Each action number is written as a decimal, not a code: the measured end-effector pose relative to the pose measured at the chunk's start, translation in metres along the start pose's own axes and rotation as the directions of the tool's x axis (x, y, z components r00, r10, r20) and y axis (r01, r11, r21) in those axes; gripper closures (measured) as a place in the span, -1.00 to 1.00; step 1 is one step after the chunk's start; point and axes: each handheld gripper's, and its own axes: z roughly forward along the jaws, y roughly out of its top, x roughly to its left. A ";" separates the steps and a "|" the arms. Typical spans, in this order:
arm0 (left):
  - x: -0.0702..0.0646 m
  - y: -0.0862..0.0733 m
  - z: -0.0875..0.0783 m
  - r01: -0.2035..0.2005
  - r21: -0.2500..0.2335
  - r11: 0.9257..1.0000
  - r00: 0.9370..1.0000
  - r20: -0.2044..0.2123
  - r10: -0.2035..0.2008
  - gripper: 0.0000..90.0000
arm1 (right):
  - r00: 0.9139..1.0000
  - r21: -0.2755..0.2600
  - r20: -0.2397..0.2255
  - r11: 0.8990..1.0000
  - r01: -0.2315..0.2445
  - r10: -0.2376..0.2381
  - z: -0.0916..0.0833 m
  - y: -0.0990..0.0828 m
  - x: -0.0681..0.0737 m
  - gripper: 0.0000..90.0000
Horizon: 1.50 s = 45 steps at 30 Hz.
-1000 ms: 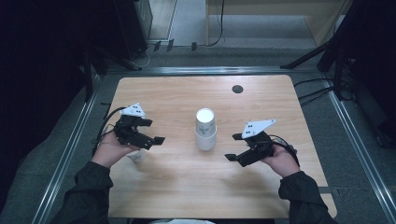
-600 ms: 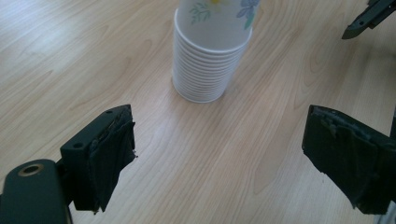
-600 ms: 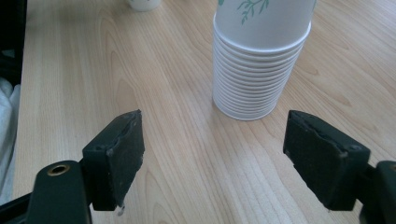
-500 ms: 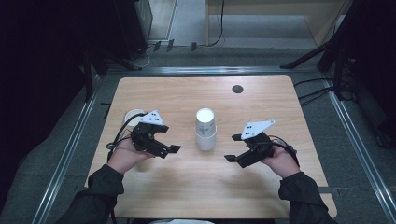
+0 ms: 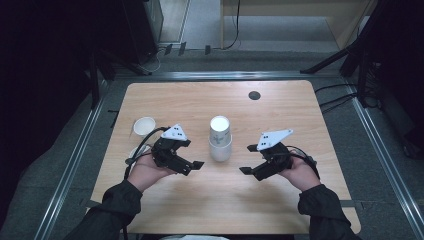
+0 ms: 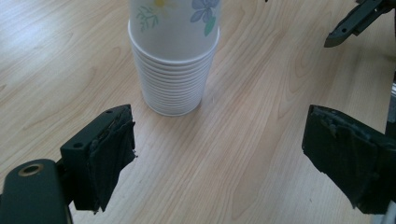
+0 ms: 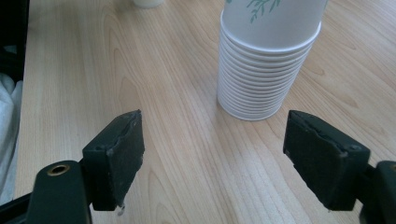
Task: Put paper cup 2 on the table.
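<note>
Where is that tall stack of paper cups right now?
The stack of paper cups stands upside down mid-table in the high view, between the left gripper and right gripper.

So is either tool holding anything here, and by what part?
Nothing is held. Both the left tool and right tool are open and empty, short of the cup stack.

— How does the light look to you from above?
— Your table is evenly lit from overhead, while the surroundings fall nearly black.
— And your gripper views?
— Bright, soft shadows; the near jaws blur, and the wood grain stays fairly sharp.
</note>
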 end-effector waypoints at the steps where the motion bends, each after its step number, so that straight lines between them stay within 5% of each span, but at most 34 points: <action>1: -0.001 0.000 0.001 -0.003 -0.001 1.000 1.000 0.001 0.003 -0.79 | 1.000 0.000 0.000 1.000 0.000 0.000 0.000 0.000 0.000 -0.54; 11: -0.015 0.000 0.016 -0.037 0.012 0.999 0.999 0.000 0.037 -0.79 | 1.000 0.008 -0.008 1.000 0.017 -0.017 0.003 0.001 0.003 -0.54; 22: -0.023 -0.003 0.027 -0.003 -0.048 0.999 0.999 0.037 0.005 -0.79 | 1.000 0.019 -0.013 1.000 0.017 -0.017 0.005 0.001 0.004 -0.54; 30: -0.027 -0.008 0.035 -0.009 -0.035 0.999 0.999 0.052 0.011 -0.71 | 0.999 0.035 -0.023 0.999 0.033 -0.033 0.009 0.002 0.007 -0.54; 45: -0.027 -0.012 0.038 -0.012 -0.031 0.999 1.000 0.022 0.013 -0.71 | 0.999 0.052 -0.032 0.998 0.042 -0.040 0.011 0.001 0.008 -0.54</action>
